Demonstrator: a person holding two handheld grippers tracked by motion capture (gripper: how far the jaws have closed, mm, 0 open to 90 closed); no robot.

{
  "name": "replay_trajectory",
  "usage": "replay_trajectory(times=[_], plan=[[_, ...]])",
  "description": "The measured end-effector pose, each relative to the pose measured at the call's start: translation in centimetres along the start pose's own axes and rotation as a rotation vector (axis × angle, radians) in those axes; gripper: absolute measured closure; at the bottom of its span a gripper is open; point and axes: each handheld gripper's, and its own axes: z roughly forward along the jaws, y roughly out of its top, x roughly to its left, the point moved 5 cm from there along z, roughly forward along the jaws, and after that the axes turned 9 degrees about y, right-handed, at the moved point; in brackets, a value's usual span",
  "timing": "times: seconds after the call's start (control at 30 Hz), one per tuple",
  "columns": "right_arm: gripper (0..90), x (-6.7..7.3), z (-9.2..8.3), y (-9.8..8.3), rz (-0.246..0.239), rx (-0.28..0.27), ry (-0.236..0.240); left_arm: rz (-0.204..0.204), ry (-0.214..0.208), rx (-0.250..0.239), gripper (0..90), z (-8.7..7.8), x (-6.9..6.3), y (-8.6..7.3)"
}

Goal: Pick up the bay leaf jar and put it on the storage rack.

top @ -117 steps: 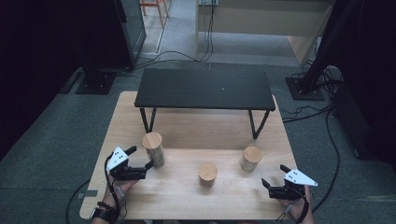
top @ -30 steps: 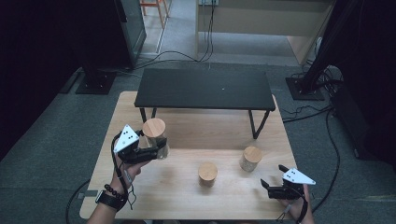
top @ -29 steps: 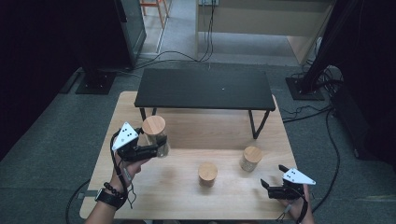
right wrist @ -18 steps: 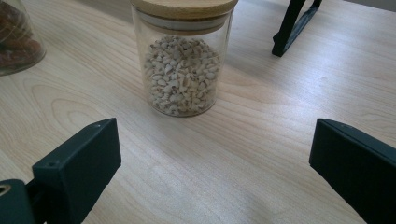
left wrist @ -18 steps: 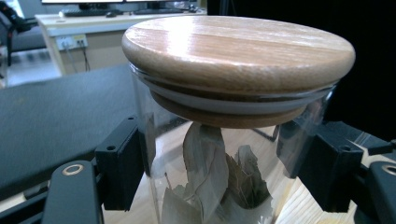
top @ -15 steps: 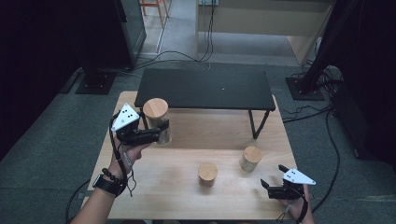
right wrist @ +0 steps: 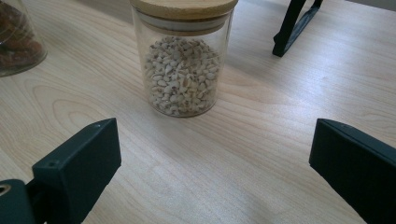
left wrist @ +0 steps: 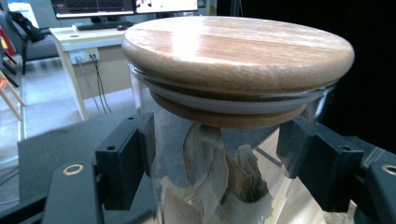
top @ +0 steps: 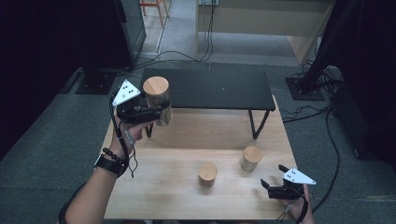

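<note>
Glass jar of dried leaves point(top: 157, 100) stands upright, clamped in your left hand-held gripper point(top: 148, 112), just before the black shelf point(top: 210, 88). Your right hand-held gripper point(top: 279, 187) rests open on the worktop point(top: 187, 140).

Tall clear glass jar point(top: 157, 100) with a round wooden lid point(left wrist: 238, 49), lid on, dried brownish leaves inside, upright, lifted off the wooden surface point(top: 187, 191), clamped at its sides by the left hand-held gripper point(top: 152, 112), near the black shelf's left end.
</note>
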Motion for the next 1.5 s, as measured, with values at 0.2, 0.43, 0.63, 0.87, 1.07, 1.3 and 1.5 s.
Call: replay_trajectory(times=[0.2,0.43,0.63,0.87,1.07,1.3,1.5], plan=[[2.0,0.0,0.0,0.0,-0.001,0.001,0.002,-0.007,0.031,0.009,25.0,1.9,0.8,0.9],[2.0,0.0,0.0,0.0,-0.001,0.001,0.002,-0.026,0.07,0.015,25.0,3.8,1.4,1.3],[2.0,0.0,0.1,0.1,-0.002,0.004,-0.001,-0.035,0.097,0.016,25.1,5.5,1.8,1.1],[2.0,0.0,0.0,0.0,0.0,0.001,0.005,-0.026,0.112,0.014,25.1,6.9,1.7,0.8],[2.0,0.0,0.1,0.1,-0.003,0.005,0.005,-0.028,0.128,0.017,25.1,7.8,1.7,0.7],[2.0,0.0,0.1,0.1,-0.003,0.006,0.002,-0.034,0.159,0.002,25.2,8.5,1.9,0.4],[2.0,-0.1,0.1,0.1,-0.004,0.006,0.005,-0.052,0.193,-0.024,25.2,9.1,2.0,-0.1]])
